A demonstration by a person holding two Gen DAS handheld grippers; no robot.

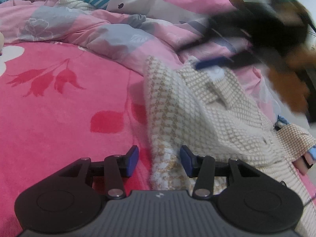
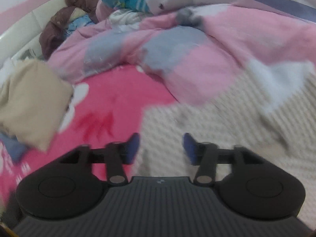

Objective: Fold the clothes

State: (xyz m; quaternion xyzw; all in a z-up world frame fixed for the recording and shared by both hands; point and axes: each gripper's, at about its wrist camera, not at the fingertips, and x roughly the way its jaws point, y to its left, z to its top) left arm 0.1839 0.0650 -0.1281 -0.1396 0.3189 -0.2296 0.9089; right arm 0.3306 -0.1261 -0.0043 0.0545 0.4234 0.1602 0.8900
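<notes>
A cream and tan checked knit garment (image 1: pixel 207 108) lies crumpled on the pink bed sheet (image 1: pixel 59 108). My left gripper (image 1: pixel 159 161) is open, its blue pads on either side of the garment's near edge. In the right wrist view the same garment (image 2: pixel 217 128) lies spread under and ahead of my right gripper (image 2: pixel 161 148), which is open and empty just above it. The right gripper also shows blurred in the left wrist view (image 1: pixel 256 39), over the garment's far end.
A pink and grey quilt (image 1: pixel 98 29) is bunched along the back of the bed. A beige folded cloth (image 2: pixel 29 102) lies at the left. Brown and blue clothes (image 2: pixel 79 6) are piled by the headboard.
</notes>
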